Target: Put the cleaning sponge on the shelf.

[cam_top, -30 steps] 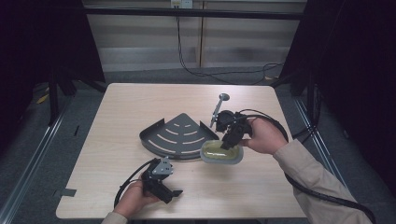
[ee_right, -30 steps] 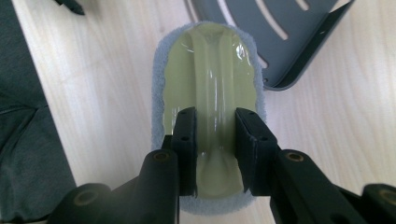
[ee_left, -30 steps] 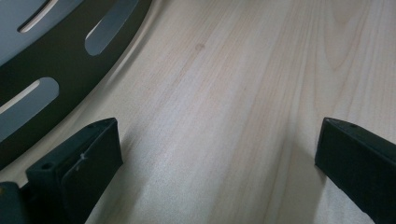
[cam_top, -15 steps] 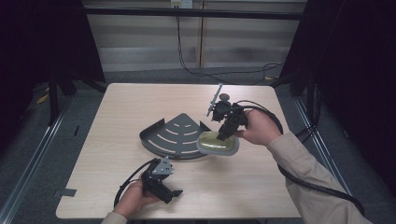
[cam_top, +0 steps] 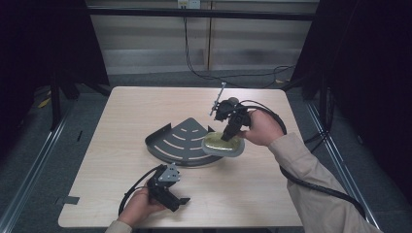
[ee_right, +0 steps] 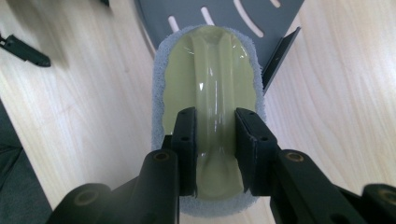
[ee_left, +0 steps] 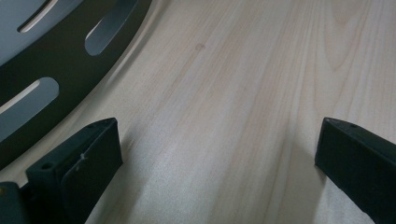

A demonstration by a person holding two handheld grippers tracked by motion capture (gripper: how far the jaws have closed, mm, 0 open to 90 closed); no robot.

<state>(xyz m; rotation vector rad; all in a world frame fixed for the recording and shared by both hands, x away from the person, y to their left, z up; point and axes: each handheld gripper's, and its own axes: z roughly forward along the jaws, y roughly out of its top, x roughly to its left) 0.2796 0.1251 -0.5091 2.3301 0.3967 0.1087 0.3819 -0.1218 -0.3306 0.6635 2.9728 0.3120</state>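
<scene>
A scrubbing pad (cam_top: pixel 222 144) with a pale yellow-green plastic handle and a grey-blue sponge rim hangs just above the right edge of a dark grey fan-shaped slotted tray (cam_top: pixel 180 143). My right gripper (cam_top: pixel 228 133) is shut on the pad's handle ridge. In the right gripper view both jaws clamp that ridge (ee_right: pixel 215 93), my right gripper (ee_right: pixel 215 140) points down, and the tray (ee_right: pixel 224 11) lies beyond the pad. My left gripper (cam_top: pixel 182 200) rests on the table near the front edge, held by a hand. In its own view my left gripper (ee_left: pixel 219 158) stands open over bare wood beside the tray (ee_left: pixel 46 51).
The light wooden table (cam_top: pixel 121 111) has bare room to the left and behind the tray. Black cables (cam_top: pixel 228 77) trail across the floor behind it. Dark floor and metal rails (cam_top: pixel 43 145) surround the table. The right gripper's cable (cam_top: pixel 311 184) runs along the sleeve.
My right gripper has carried the scrubbing pad a little away from the person and leftward, closer over the tray's edge. The left gripper has stayed put.
</scene>
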